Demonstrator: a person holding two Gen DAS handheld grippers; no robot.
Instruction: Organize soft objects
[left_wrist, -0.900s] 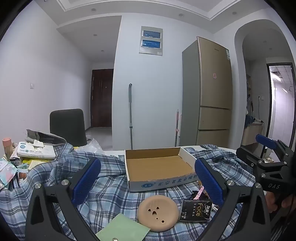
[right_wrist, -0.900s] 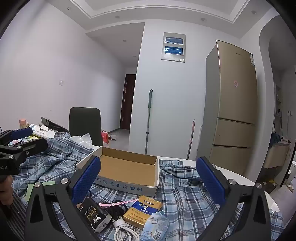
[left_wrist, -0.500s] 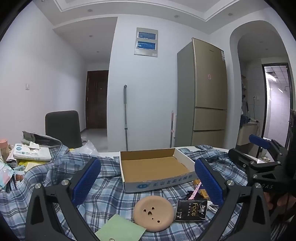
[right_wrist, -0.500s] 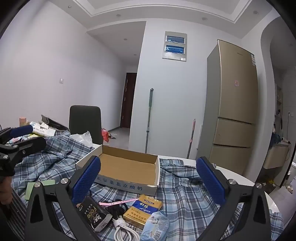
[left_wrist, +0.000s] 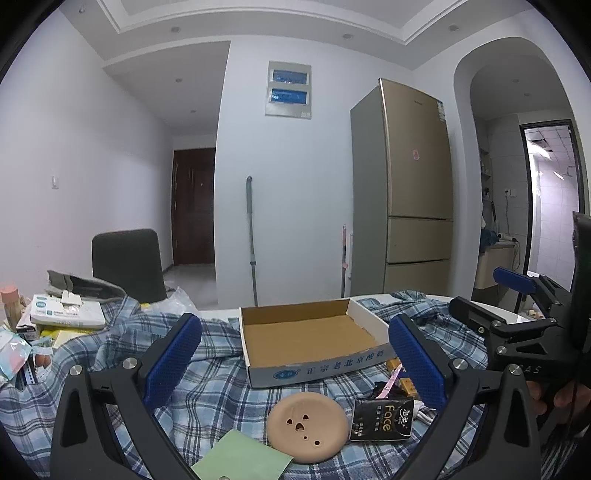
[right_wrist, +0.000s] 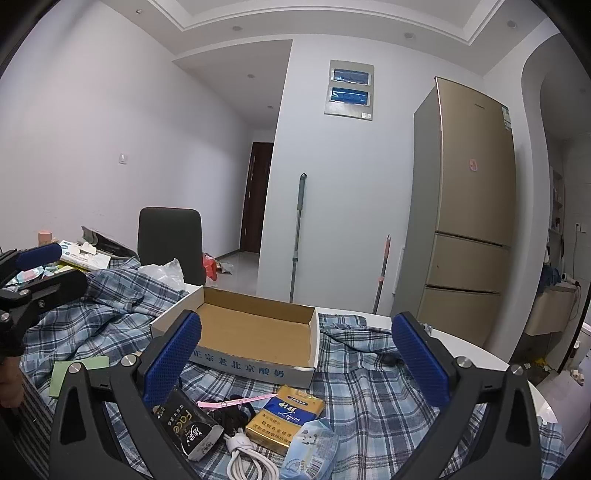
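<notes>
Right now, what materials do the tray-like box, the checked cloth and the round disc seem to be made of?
Box: likely corrugated cardboard, matte brown inside, printed white outside.
Checked cloth: woven fabric, soft; it wrinkles and folds.
Round disc: matte tan, smooth, with holes; maybe plastic or silicone.

Left tongs (left_wrist: 295, 363) and right tongs (right_wrist: 295, 363), black frames, blue textured pads, silver screws
</notes>
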